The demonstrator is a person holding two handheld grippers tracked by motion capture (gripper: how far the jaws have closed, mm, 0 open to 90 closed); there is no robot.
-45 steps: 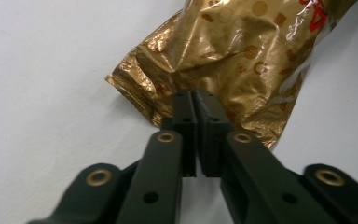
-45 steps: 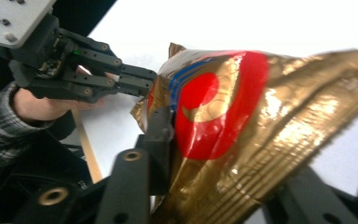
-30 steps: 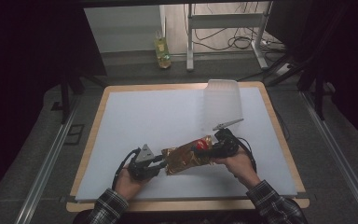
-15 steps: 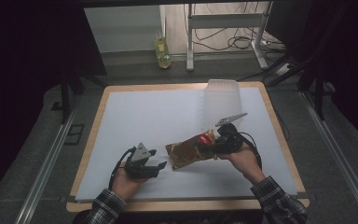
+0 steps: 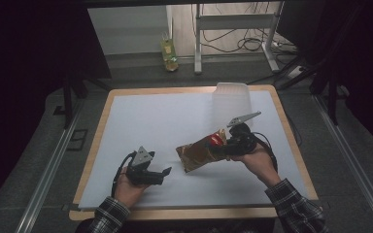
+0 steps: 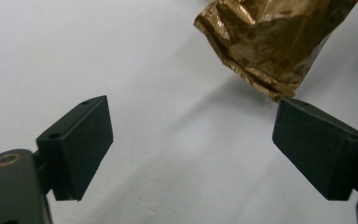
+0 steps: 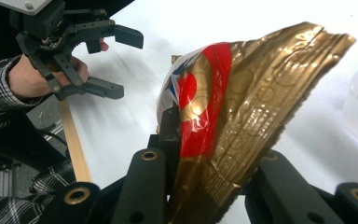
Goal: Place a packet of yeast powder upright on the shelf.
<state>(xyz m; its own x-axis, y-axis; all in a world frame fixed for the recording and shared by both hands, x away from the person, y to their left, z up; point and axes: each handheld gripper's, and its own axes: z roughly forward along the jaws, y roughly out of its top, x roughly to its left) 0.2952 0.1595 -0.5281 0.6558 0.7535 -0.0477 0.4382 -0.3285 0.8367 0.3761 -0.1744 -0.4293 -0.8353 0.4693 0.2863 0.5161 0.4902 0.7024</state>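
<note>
1. Hanging from the right gripper (image 5: 223, 145), the gold snack bag (image 5: 199, 154) now sits tilted above the white table cover (image 5: 141, 121), its red-printed top end clamped between the jaws and its crimped bottom end dipping toward the left gripper (image 5: 167, 171). A second ago both grippers met at the bag low on the cover; it has since gone up and to the right.
2. Clenched on the bag's top, the right gripper alone carries it; its own view shows the foil (image 7: 242, 126) pinched between both jaws.
3. Released and spread wide, the left gripper has drawn back toward the near edge, and the bag's lower end (image 6: 270, 51) floats just beyond its jaws, apart from them.
4. Judging from this, the handover is finished and the bag seems bound for the clear plastic tub (image 5: 232, 99) behind it.
</note>
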